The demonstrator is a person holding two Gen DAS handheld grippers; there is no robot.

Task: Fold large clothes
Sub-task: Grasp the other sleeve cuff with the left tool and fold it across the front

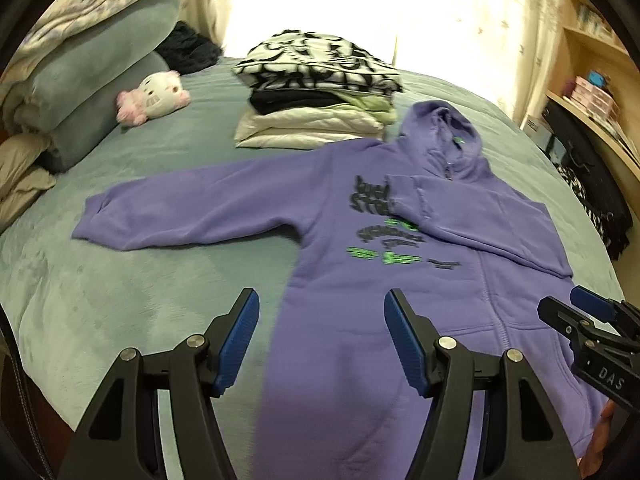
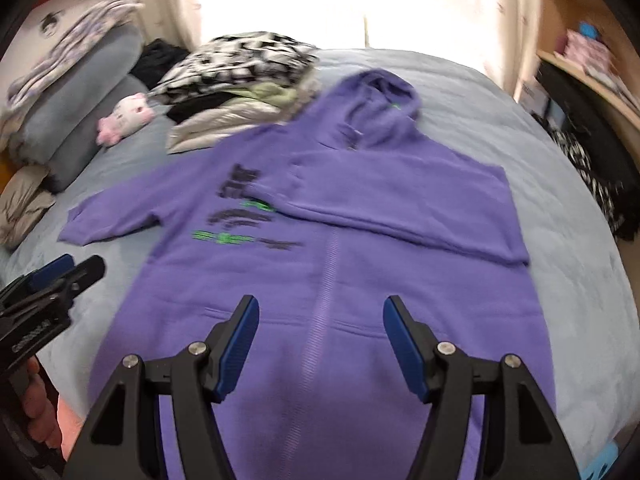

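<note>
Now 1 sleeve folded across the hoodie (image 1: 360, 280) on the bed (image 1: 120, 300); left gripper (image 1: 320, 336) and right gripper (image 2: 320, 336) empty, fingers apart; other sleeve (image 1: 192, 208) likely next

Blown-out window glare behind the curtains (image 1: 312, 4); fisheye-bent edges with dark corners, right view motion-blurred.

A bed (image 1: 120, 304) with a grey-green cover carries a purple hoodie (image 1: 360, 288) spread flat, one sleeve folded across its chest. Behind the hoodie sits a stack of folded clothes (image 1: 316, 92). A plush toy (image 1: 154, 96) lies beside the pillows (image 1: 92, 80).
</note>
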